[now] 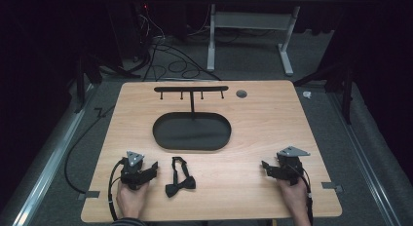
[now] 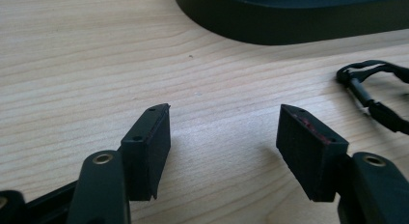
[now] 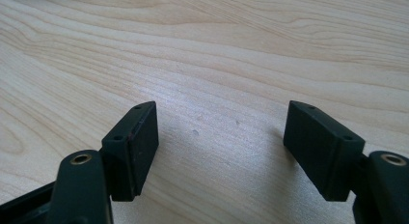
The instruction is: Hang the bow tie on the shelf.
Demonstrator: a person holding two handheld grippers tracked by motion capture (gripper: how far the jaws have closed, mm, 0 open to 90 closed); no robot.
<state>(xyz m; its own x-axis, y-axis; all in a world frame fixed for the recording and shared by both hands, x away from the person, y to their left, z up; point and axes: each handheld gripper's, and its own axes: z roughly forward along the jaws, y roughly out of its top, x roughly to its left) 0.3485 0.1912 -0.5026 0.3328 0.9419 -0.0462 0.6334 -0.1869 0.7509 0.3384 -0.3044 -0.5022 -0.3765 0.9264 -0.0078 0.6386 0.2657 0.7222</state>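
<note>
Just soft black bow tie, pale woodgrain

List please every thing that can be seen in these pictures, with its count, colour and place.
bow tie: 1, black, flat on the table near its front edge, just right of the left gripper
stand: 1, black, oval base at the table's middle, with a post and a bar of four pegs behind it
round plug: 1, grey, in the table top at the back, right of the bar
table: 1, light wood, centre of the high view
cables: several, black, on the grey floor behind the table
left gripper: 1, black, front left, open, holding nothing
right gripper: 1, black, front right, open, holding nothing
hands: 2, at the front edge, one on each gripper
</note>
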